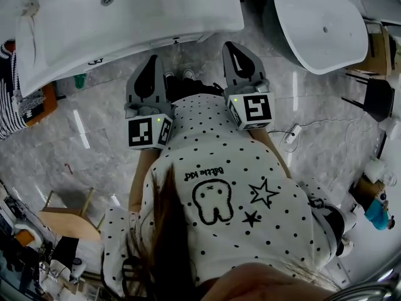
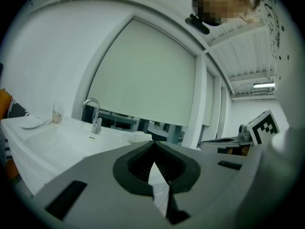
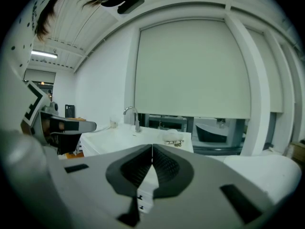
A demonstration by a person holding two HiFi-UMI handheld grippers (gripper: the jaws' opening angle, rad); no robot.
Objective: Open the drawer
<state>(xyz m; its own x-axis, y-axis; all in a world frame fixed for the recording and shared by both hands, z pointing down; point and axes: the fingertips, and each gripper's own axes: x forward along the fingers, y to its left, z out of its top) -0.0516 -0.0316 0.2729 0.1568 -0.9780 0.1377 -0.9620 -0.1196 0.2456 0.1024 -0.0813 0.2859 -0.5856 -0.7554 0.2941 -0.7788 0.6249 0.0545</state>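
I note the drawer (image 3: pixel 144 191) as a white front in the basin cabinet (image 1: pixel 125 17), set below its top edge. I see only a narrow upright strip of it, bearing two small dark marks (image 3: pixel 141 198). It appears flush and closed, though so thin a view cannot confirm this.

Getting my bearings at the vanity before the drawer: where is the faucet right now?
In the left gripper view the faucet stands left of centre on the white sink counter, just right of a small glass.
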